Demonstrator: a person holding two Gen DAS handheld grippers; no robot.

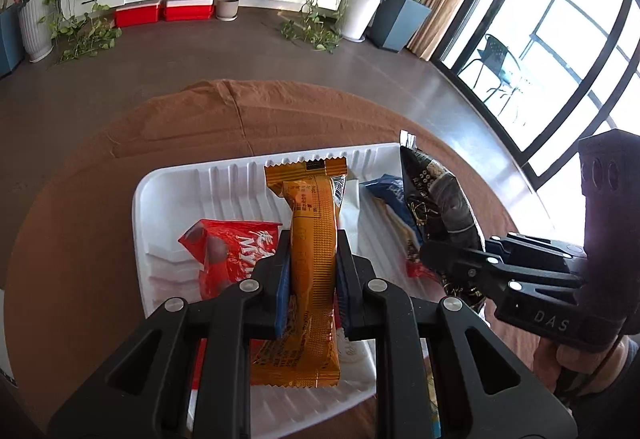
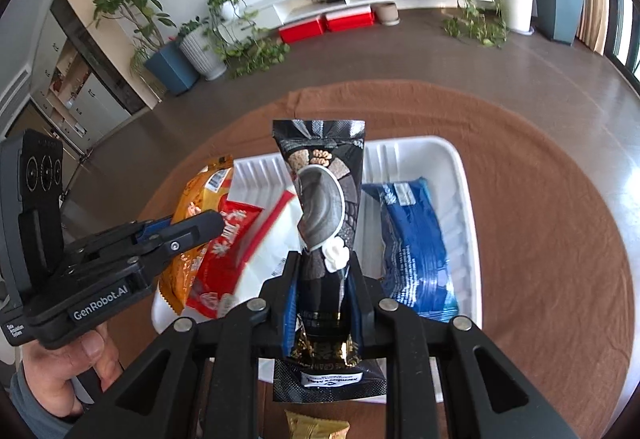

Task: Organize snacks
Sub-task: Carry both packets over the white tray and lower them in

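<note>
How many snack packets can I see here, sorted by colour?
Orange packet, held in left claw: 1
Black packet, held in right claw: 1
Red packet, in the white tray: 1
Blue packet, in the tray: 1
Gold packet, at the bottom edge: 1
Total: 5

- One white tray (image 2: 460, 175) sat on the brown cloth (image 2: 560, 239).
- Five snack packets showed: one orange (image 1: 312, 239), one black (image 2: 324, 199), one red (image 1: 228, 247), one blue (image 2: 412, 239), one small gold (image 2: 316, 427).
- Two grippers, left (image 1: 313, 259) and right (image 2: 324, 279), were there.
</note>
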